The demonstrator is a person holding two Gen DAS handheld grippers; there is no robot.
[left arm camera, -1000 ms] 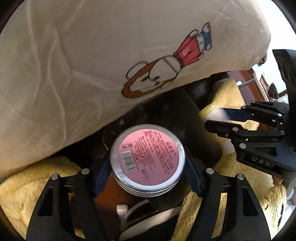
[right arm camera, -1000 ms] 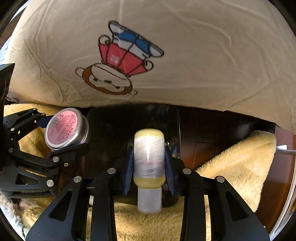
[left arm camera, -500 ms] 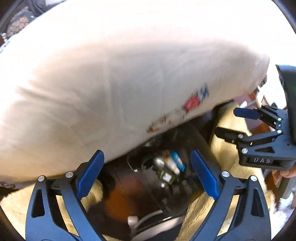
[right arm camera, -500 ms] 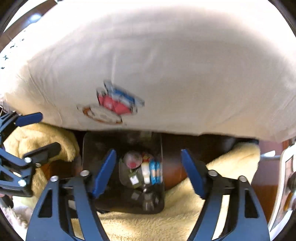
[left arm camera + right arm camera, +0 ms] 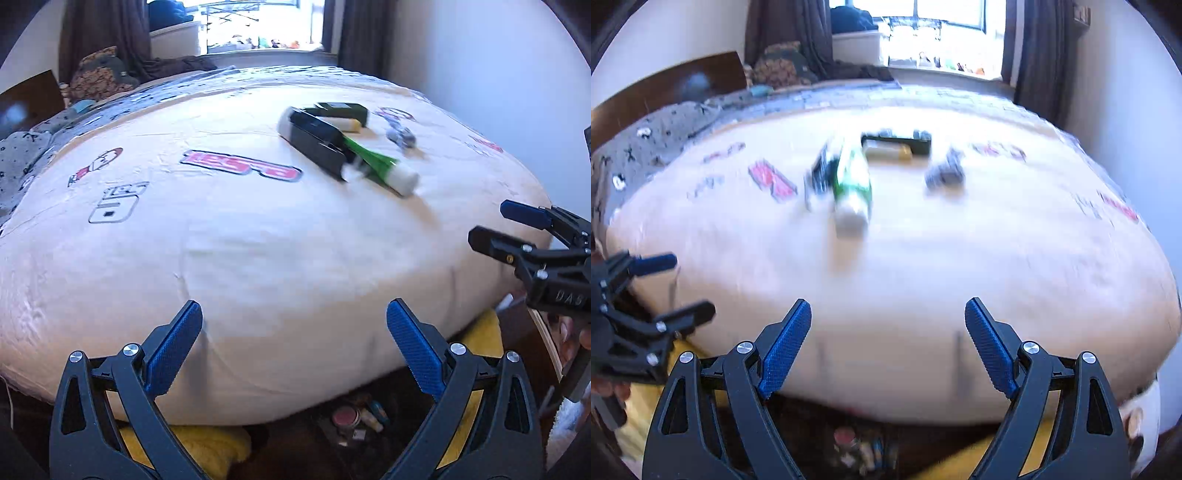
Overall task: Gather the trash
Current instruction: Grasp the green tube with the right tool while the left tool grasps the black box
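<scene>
Well beyond both claws (spread, empty) lies green tube (image 5: 376,162).

Green tube w/ white cap (image 5: 384,168) lies flat on bed, cap toward 5 o'clock, touching black box (image 5: 317,142) at its 10. Dark box w/ yellow tube (image 5: 341,120) at 12. Small grey crumpled item (image 5: 400,136) at 2, blurred.

Black claw (image 5: 293,345), blue ribbed pads (image 5: 173,345)
</scene>
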